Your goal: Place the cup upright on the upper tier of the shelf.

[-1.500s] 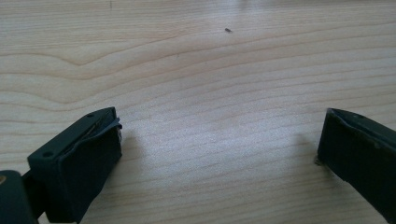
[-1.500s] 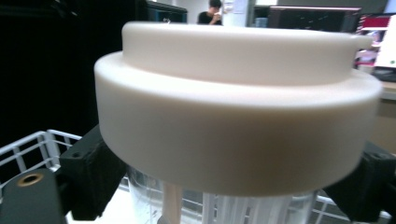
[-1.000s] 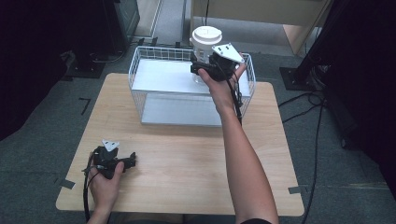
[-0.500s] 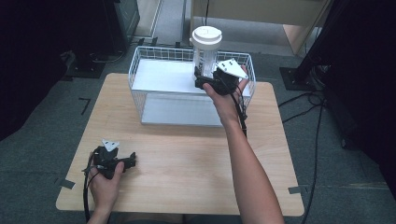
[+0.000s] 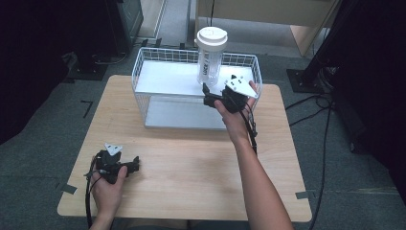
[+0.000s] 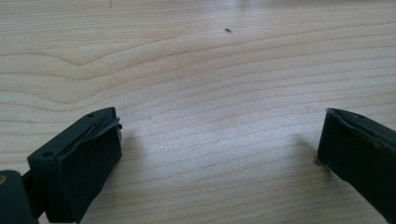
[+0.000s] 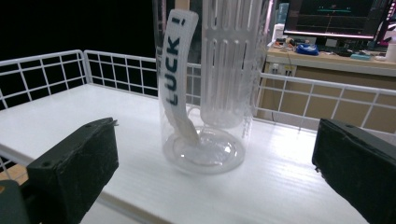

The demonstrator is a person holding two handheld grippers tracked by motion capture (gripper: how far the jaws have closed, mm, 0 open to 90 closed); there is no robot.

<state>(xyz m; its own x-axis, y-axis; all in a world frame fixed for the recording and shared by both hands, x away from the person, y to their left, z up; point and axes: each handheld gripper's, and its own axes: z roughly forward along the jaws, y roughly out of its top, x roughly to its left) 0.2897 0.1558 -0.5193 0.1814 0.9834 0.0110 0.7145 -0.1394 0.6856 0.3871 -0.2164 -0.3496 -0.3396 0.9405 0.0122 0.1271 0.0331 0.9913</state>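
Observation:
A clear plastic bottle [image 5: 210, 57] with a white lid and a white strap reading "LUCK!" stands upright in the white wire basket [image 5: 158, 55], near its right side. In the right gripper view the bottle [image 7: 205, 93] stands on the basket's white floor, free of both jaws. My right gripper [image 5: 208, 96] is open just in front of the bottle, its jaws apart with nothing between them. My left gripper [image 5: 135, 165] rests open on the wooden table [image 5: 191, 158] near the front left corner, with bare wood between its jaws.
The basket has a low wire wall [image 7: 327, 100] around a white floor. A grey plate [image 5: 186, 115] lies at the basket's front. Cables [image 5: 325, 120] trail on the floor to the right of the table.
The right gripper has let go of the bottle and drawn back toward me. The bottle now stands on its own in the basket. The left gripper has not moved.

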